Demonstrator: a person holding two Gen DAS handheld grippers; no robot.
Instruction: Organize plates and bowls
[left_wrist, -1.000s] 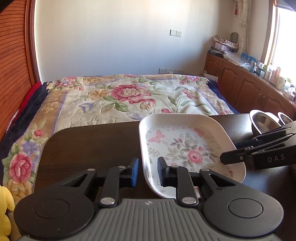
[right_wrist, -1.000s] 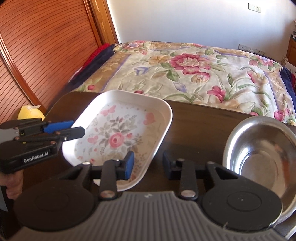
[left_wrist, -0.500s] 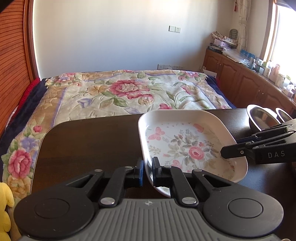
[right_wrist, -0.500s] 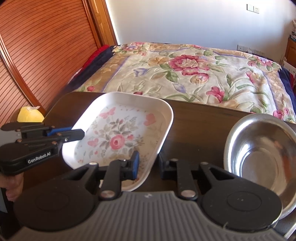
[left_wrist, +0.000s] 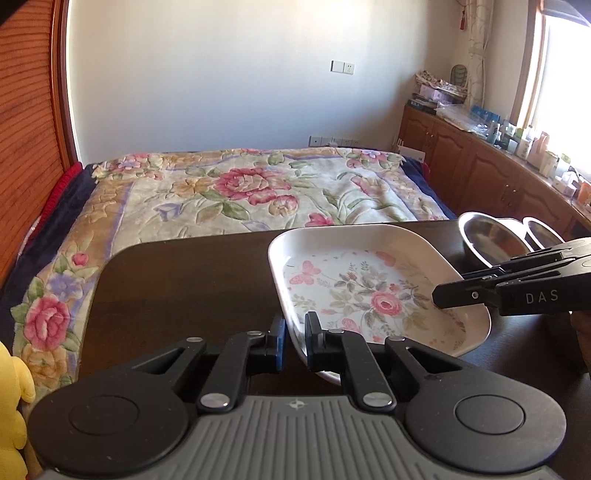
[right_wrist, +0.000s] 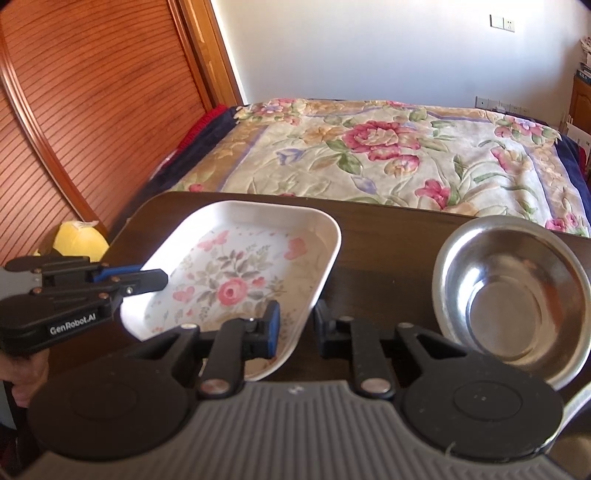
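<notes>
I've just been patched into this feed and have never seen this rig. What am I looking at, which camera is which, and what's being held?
There is no robot here. A person holds a handheld two-finger gripper in each hand, and each gripper has a wide-angle camera looking forward along its fingers. So one picture is the left wrist view and the other is the right wrist view.

A floral plate and a steel bowl sit on the dark table, with a second bowl behind the first. A bed lies beyond the table.

The left gripper is shut on the plate's near rim. The right gripper has just been closing with the opposite rim between its fingers. I cannot tell whether it is pressing on the rim yet.
</notes>
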